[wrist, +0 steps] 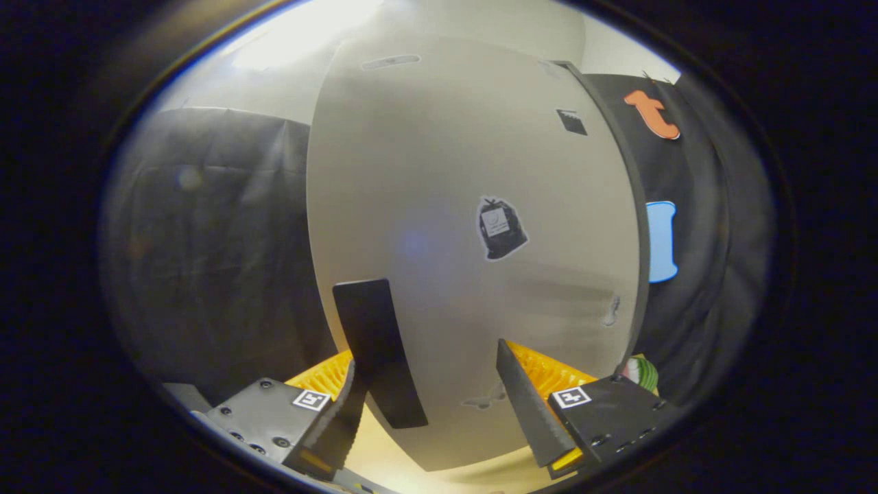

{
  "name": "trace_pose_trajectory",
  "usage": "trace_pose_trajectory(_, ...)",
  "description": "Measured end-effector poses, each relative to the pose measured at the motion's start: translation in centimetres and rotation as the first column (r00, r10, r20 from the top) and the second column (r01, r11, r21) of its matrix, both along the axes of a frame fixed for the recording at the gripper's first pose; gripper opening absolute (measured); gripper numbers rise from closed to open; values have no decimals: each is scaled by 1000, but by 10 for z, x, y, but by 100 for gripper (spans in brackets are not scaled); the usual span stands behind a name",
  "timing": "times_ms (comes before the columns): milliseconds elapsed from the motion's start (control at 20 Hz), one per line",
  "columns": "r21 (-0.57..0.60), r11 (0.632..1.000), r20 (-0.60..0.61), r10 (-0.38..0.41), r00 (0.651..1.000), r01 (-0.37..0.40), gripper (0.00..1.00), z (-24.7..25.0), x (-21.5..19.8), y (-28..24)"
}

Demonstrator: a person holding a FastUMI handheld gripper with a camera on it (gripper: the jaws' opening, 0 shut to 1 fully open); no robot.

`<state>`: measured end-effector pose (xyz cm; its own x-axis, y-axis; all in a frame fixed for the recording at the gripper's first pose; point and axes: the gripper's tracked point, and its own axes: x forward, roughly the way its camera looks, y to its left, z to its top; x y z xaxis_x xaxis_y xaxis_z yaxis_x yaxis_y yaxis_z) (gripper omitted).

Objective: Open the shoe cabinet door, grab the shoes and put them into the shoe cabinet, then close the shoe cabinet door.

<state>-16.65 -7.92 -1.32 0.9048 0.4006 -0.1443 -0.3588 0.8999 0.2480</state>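
The pale shoe cabinet door (473, 158) stands close in front of me and takes up most of what lies ahead. A dark upright handle (376, 336) is fixed low on its left part. My gripper (426, 357) is open, its fingers spread wide against the door's lower part. The handle lies between the fingers, right beside the left fingertip (351, 384), while the right fingertip (511, 370) stands well clear of it. Nothing is gripped. A small green and white thing (643, 372), perhaps part of a shoe, peeks out low beyond the right finger.
A dark strip (634, 199) runs down the door's right edge. Two dark stickers (501, 230) (571, 121) sit on the panel, and a slot (391, 62) is near its top. Black cloth wall (206, 240) hangs on both sides. Pale floor (405, 456) shows under the door.
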Motion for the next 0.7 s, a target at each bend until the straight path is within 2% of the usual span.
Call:
trace_pose_trajectory(150, 31, 999, -15, -24, 1000, 25, 100, -3, 23, 14)
trace_pose_trajectory(700, 24, 987, -9, -160, 987, 161, 100, -13, 53, 52)
